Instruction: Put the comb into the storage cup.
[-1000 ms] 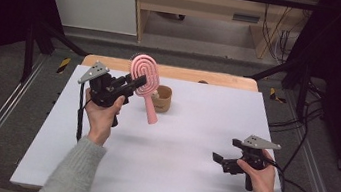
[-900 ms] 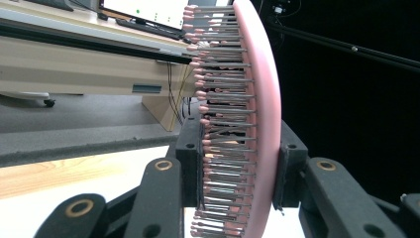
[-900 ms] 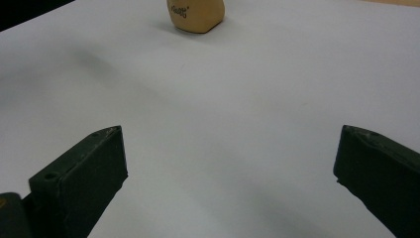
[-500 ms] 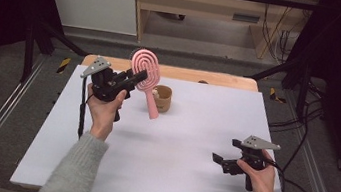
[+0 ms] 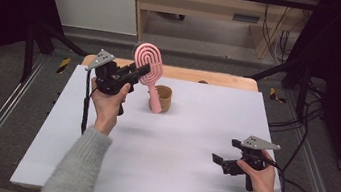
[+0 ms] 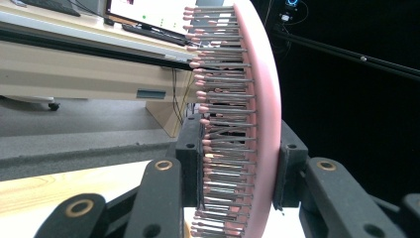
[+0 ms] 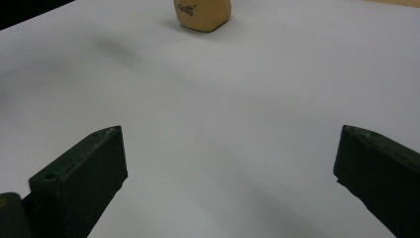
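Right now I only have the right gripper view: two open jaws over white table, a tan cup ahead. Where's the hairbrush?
Observer: The left gripper holds the pink hairbrush by its head, handle hanging down in front of the tan cup.
Operator: Firm grip?
Observer: In the left gripper view, the jaws clamp the head, one on the bristles, the other on the back.
Operator: My gripper's place?
Observer: The right gripper sits low by the table's near right corner.
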`<move>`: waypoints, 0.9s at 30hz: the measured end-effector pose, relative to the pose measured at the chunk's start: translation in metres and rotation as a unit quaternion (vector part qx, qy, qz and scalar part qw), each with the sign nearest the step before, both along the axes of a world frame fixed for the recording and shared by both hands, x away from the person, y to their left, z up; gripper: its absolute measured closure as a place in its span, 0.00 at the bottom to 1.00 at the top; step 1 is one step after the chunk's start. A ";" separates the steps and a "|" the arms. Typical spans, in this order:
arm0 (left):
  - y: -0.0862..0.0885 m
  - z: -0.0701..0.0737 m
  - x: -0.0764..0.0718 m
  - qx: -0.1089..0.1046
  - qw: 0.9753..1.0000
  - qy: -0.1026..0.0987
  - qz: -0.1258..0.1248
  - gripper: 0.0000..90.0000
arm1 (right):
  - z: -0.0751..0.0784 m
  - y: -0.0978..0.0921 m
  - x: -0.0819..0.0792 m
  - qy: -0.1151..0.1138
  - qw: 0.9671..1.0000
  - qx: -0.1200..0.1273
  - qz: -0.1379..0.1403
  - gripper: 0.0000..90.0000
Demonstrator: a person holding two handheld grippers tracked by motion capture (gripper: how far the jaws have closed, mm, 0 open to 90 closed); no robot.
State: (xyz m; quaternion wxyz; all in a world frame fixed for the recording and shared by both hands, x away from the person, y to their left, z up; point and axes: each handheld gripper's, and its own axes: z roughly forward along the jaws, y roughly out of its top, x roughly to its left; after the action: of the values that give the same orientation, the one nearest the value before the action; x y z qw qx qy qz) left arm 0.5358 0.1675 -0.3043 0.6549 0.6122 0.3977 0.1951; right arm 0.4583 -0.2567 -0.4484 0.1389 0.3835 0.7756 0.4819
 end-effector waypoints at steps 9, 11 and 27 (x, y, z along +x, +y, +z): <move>-0.003 0.001 0.008 0.002 1.000 0.002 0.005 0.71 | 0.001 -0.001 0.000 0.000 1.000 0.003 0.003 0.01; -0.005 0.001 0.010 0.002 1.000 0.001 0.006 0.71 | 0.000 -0.001 0.000 0.000 1.000 0.003 0.004 0.01; -0.018 -0.003 0.028 0.007 1.000 0.004 0.016 0.71 | -0.001 0.000 0.000 0.000 1.000 -0.002 0.008 0.01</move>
State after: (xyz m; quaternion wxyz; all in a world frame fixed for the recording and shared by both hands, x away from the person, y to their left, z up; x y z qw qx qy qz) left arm 0.5641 0.1498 -0.3074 0.6462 0.6108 0.4087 0.2059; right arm 0.4578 -0.2570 -0.4496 0.1355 0.3769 0.7795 0.4815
